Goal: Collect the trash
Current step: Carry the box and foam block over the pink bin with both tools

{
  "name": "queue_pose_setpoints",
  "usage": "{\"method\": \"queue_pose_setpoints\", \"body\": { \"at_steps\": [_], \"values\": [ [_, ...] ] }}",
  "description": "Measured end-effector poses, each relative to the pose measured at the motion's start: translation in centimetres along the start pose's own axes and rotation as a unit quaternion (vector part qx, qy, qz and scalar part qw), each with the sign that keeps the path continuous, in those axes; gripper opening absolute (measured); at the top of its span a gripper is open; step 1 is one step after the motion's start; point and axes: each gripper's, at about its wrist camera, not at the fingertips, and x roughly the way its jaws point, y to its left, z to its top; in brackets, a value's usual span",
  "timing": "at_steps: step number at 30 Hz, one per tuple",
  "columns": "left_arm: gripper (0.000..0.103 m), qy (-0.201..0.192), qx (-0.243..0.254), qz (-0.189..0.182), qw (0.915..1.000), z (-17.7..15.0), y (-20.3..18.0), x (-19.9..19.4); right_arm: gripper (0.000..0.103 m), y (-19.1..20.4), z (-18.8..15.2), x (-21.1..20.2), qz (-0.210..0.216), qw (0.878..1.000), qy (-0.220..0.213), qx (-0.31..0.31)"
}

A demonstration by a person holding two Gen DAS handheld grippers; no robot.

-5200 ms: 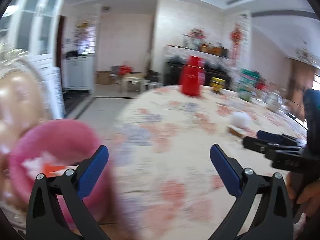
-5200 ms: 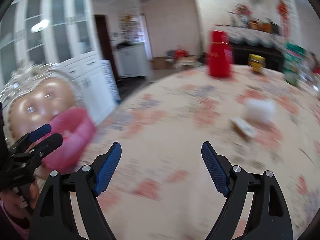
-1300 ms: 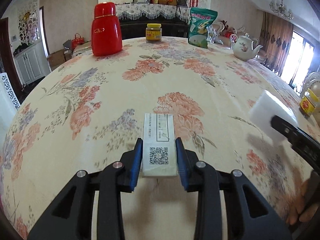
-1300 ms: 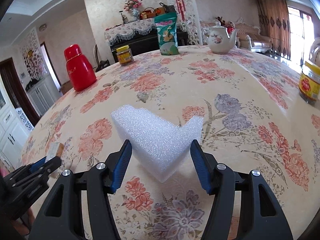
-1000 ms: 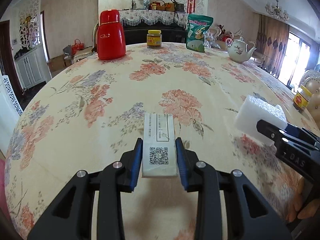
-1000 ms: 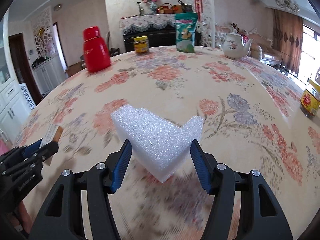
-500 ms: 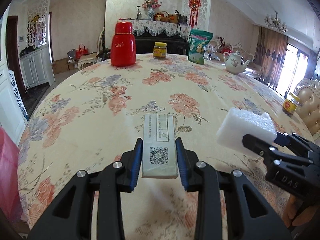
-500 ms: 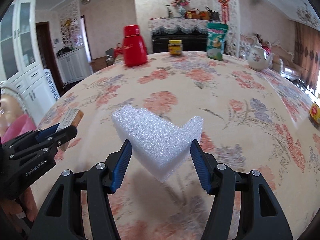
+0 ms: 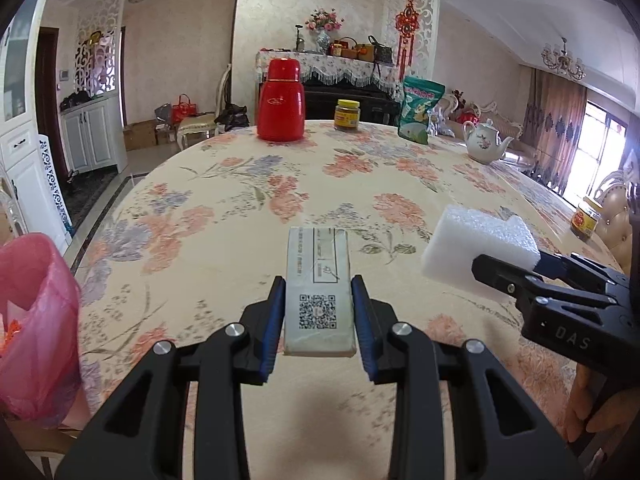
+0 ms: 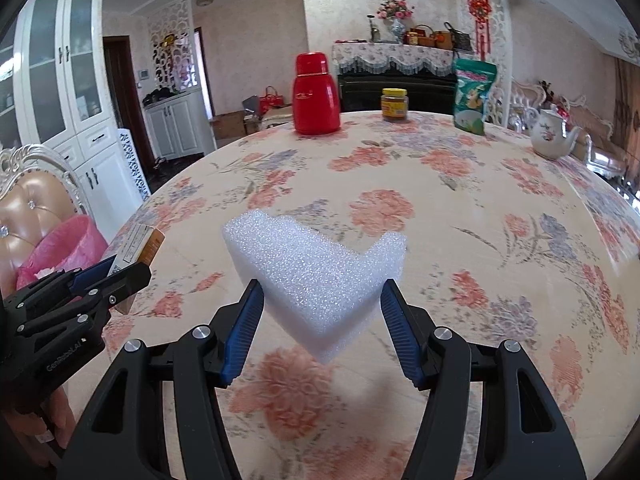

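My left gripper (image 9: 319, 304) is shut on a small flat cardboard box (image 9: 319, 280) with a QR code and holds it above the table. The box also shows in the right wrist view (image 10: 140, 246). My right gripper (image 10: 320, 312) is shut on an L-shaped white foam piece (image 10: 316, 268), also lifted off the table; the foam shows at the right of the left wrist view (image 9: 476, 248). A bin lined with a pink bag (image 9: 36, 320) stands off the table's left edge, beside a chair (image 10: 36, 204); it also shows in the right wrist view (image 10: 64, 248).
A round table with a floral cloth (image 9: 240, 208) carries a red thermos (image 9: 281, 100), a yellow-lidded jar (image 9: 347, 115), a green snack bag (image 9: 420, 110), a white teapot (image 9: 486, 146) and another jar (image 9: 586, 222) at the right edge. White cabinets (image 10: 76, 112) stand at left.
Both grippers, open and empty earlier, now hold the box and the foam. Over the last second both have pulled back and swung left, bringing the pink bin into view.
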Motion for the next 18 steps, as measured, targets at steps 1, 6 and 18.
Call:
{"method": "queue_pose_setpoints", "body": {
  "at_steps": [1, 6, 18],
  "values": [
    [0.032, -0.001, -0.002, 0.002, 1.0, -0.1, 0.4, -0.3, 0.058, 0.4, 0.1, 0.1, 0.003, 1.0, 0.001, -0.003],
    [0.032, -0.007, -0.012, 0.014, 0.9998, -0.6, 2.4, -1.7, 0.058, 2.9, 0.6, 0.8, 0.024, 1.0, 0.004, -0.019],
    [0.032, -0.034, -0.055, 0.056, 0.9963, -1.0, 10.4, -6.3, 0.058, 11.8, 2.4, 3.0, 0.092, 0.993, 0.014, -0.074]
  ]
}}
